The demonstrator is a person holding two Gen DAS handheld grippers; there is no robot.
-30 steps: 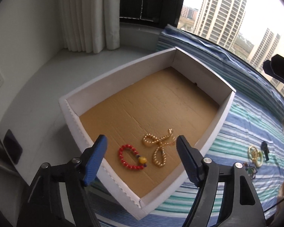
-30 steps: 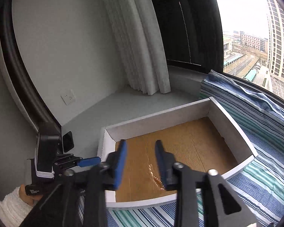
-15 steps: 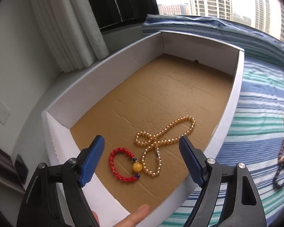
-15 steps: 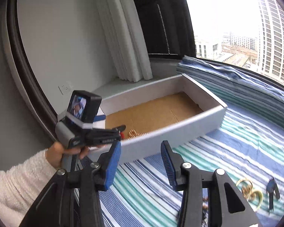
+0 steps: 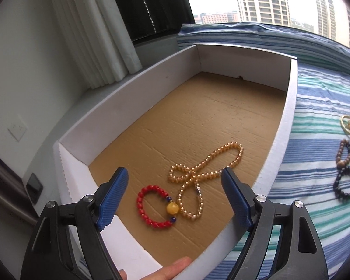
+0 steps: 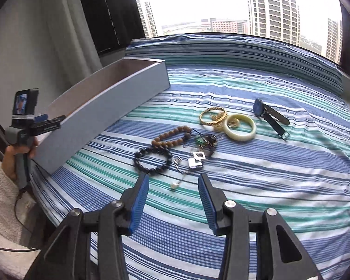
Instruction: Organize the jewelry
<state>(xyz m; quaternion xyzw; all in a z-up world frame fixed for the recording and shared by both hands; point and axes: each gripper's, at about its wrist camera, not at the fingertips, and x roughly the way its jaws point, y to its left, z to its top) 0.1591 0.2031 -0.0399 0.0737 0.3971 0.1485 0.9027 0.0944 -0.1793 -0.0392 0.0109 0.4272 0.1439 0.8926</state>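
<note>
With both jaws spread and empty, the right gripper (image 6: 173,201) is facing the black bead bracelet (image 6: 152,161) at frame centre, which is looking light, limp and slippery, so pinching across its near arc seems best, while the left gripper (image 5: 175,197) is hovering released over the box (image 5: 284,126).

No legible text, labels, brands or numbers in either view. Small marking on left tongs (image 6: 38,126) body, seen from right wrist view, too blurred to read. Box (image 5: 282,126) walls unprinted.

Each tool (image 5: 175,200) (image 6: 173,200) has black arms, silver screws, ribbed blue pads (image 6: 138,206); sleeve (image 6: 2,212) fluffy white.
</note>
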